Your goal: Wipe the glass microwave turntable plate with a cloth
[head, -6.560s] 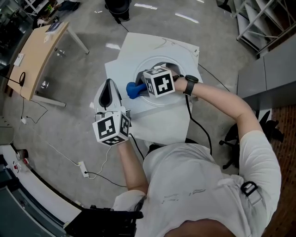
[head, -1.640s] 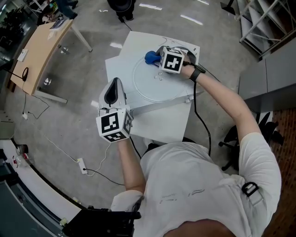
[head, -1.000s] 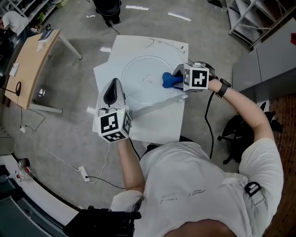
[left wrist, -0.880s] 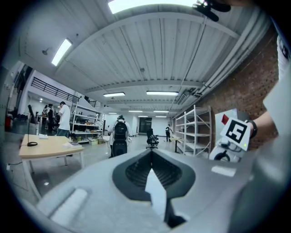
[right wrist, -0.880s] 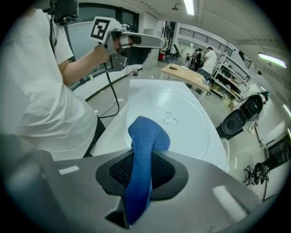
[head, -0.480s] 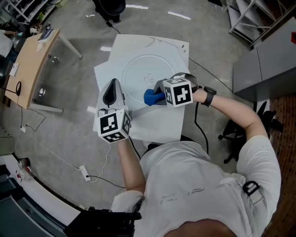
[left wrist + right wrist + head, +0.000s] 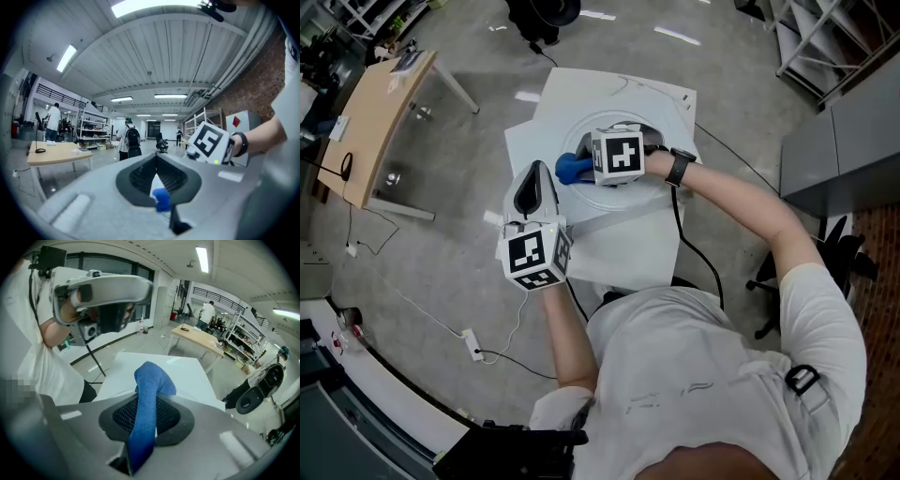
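Between the jaws of my right tool (image 7: 587, 167) sits the blue cloth (image 7: 570, 169), pinched tight, with its free end bulging out past the tips. It lies over the left rim of the glass turntable plate (image 7: 623, 201). My left tool (image 7: 534, 178) is pressed together with nothing in it. I hold it low and to the left of the plate, over the left edge of the table (image 7: 628, 246), near the cloth but not touching it.

The plate lies flat on the far half of the white table, and a band of bare white top runs between its near rim and me. Its left rim comes close to the table's left edge, while its right side is hidden under my hand.

Grey concrete floor (image 7: 459, 187) surrounds the table. A wooden desk (image 7: 380, 112) stands well apart on the left, with open floor between it and the table. A power strip (image 7: 470, 343) lies on the floor near my left side. A black office chair (image 7: 839, 258) stands by my right elbow, and metal shelving (image 7: 825, 47) closes off the far right.
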